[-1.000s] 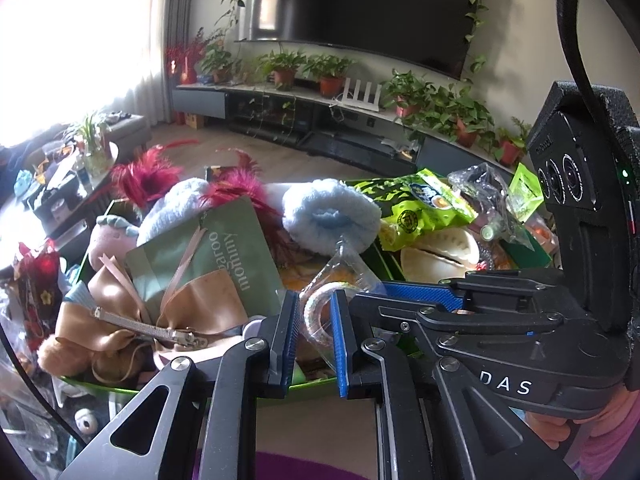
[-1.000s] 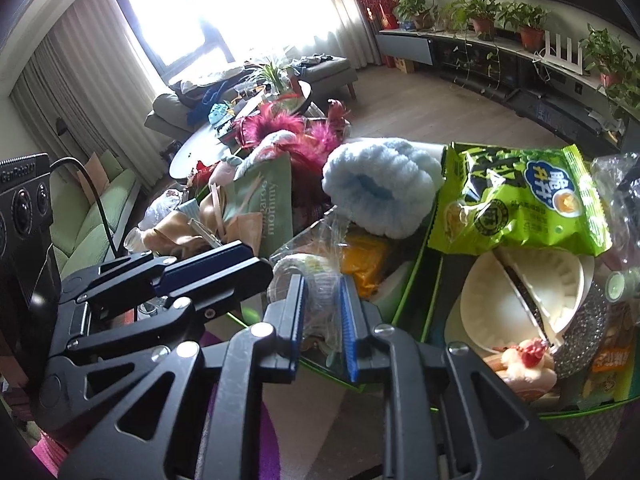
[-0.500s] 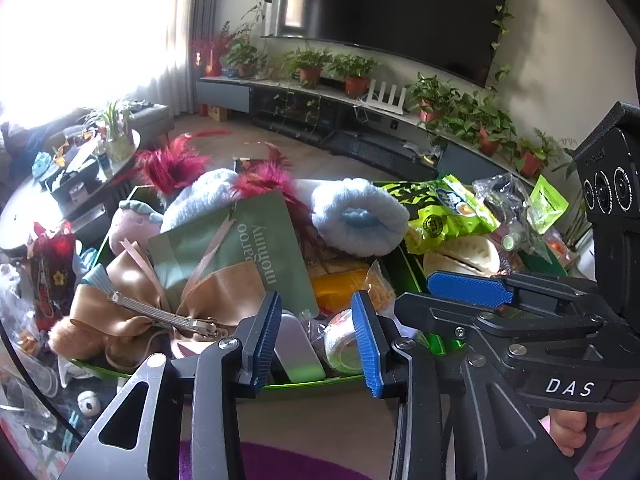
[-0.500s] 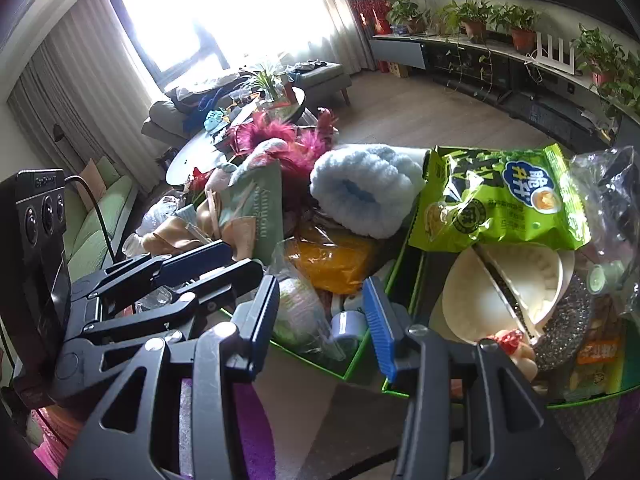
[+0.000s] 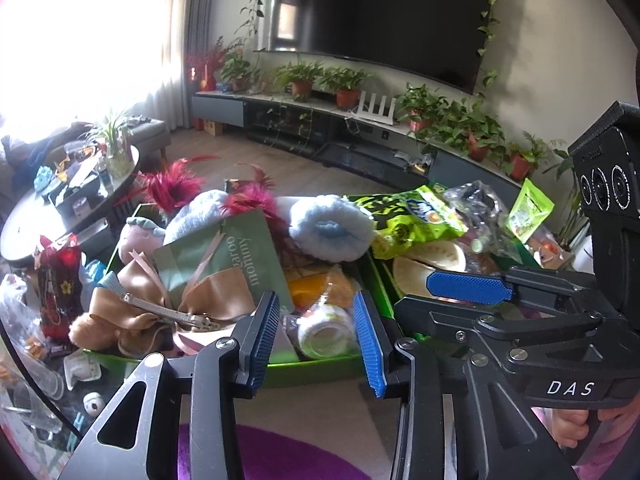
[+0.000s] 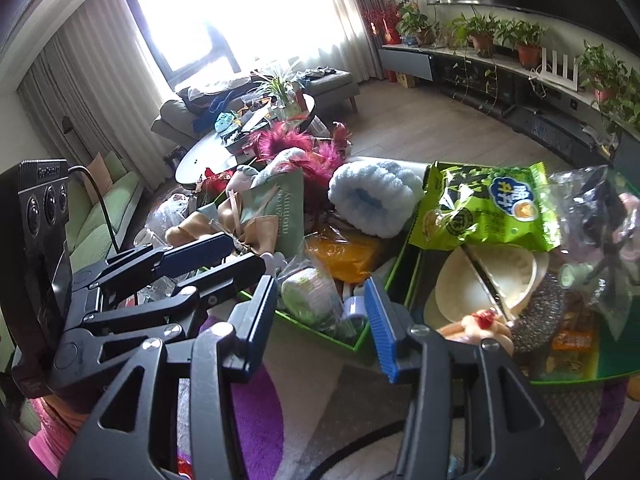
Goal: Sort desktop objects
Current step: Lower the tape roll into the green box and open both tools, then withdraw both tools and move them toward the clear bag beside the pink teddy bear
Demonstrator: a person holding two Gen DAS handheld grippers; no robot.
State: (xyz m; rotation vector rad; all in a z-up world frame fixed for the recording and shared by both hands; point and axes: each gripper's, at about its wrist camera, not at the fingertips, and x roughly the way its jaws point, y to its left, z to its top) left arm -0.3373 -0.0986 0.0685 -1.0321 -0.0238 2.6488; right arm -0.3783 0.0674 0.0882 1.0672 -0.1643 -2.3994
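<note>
Both tongs, left (image 5: 316,338) and right (image 6: 322,316), I held released and empty, low in frame over the wrapped tape roll (image 5: 324,330) in the green tray (image 5: 316,366).

Dark glossy surface (image 5: 52,400) carries two green trays: left tray (image 5: 320,364), heaped; right tray (image 6: 560,380) just beside it. Loose on the surface at far left: small white wrapped bits (image 5: 82,368), clear bags (image 5: 16,312).

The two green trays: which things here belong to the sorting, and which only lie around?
Belongs to the job:
- wrapped tape roll
- blue fluffy pad
- green snack bag
- left green tray

Just lying about:
- potted plants
- television
- round coffee table
</note>
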